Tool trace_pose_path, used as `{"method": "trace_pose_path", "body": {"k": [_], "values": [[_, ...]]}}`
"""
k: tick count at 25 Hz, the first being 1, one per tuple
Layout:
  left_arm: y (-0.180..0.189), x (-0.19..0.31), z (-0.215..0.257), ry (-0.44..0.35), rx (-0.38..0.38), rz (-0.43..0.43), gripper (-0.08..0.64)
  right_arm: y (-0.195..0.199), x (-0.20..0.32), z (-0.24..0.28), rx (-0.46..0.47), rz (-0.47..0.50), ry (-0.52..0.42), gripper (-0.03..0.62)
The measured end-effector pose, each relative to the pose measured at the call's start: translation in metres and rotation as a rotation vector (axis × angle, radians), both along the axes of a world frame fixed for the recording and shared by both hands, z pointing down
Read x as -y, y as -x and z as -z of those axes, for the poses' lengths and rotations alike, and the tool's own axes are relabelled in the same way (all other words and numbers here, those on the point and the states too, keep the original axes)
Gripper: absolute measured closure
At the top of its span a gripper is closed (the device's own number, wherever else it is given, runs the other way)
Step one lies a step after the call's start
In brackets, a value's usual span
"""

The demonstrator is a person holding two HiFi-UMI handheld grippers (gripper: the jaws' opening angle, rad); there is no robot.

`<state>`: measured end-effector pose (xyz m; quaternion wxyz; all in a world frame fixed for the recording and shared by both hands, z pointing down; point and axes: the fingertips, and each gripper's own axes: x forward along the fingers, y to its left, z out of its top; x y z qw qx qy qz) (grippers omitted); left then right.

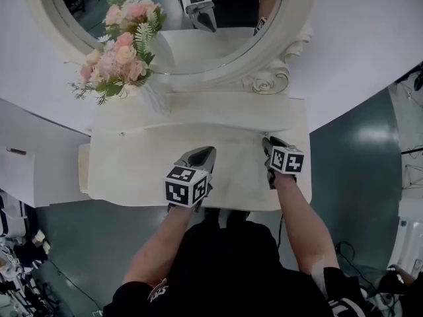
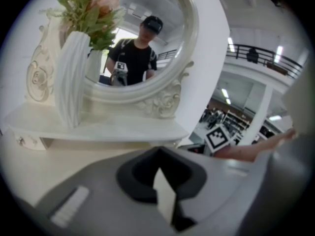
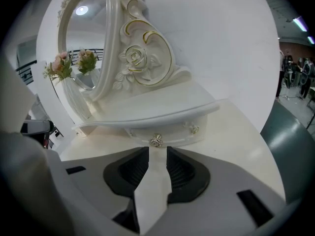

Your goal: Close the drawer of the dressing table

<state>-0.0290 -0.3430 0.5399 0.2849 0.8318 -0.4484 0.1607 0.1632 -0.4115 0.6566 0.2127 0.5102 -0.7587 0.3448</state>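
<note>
At a cream desk (image 1: 145,170), a person is holding two grippers over its bare top. Only the right gripper view is showing the drawer (image 3: 170,134), which is sitting under the mirror's shelf (image 3: 162,107). Its knob (image 3: 156,141) is lying just ahead of the right gripper (image 3: 153,152), whose fingers are standing apart and empty. The left gripper (image 2: 158,152) is showing closed, empty fingers, pointing toward a vase (image 2: 71,77) and the mirror (image 2: 135,11). Square markers (image 1: 289,158) are the only print showing. From overhead, the right gripper is hovering near the desk's right edge, with teal floor (image 1: 357,150) beyond.
</note>
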Motion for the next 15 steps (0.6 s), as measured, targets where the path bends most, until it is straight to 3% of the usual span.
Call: {"method": "trace_pose_path", "body": {"k": [5,15], "values": [[0.005,-0.006,0.012,-0.029,-0.024,-0.052,0.551,-0.013,-0.034,0.016,0.002,-0.073,-0.014,0.495],[-0.005,-0.016,0.035,-0.103,-0.050,-0.203,0.551,-0.021,-0.105,0.069,0.010,-0.180,-0.146,0.538]]}}
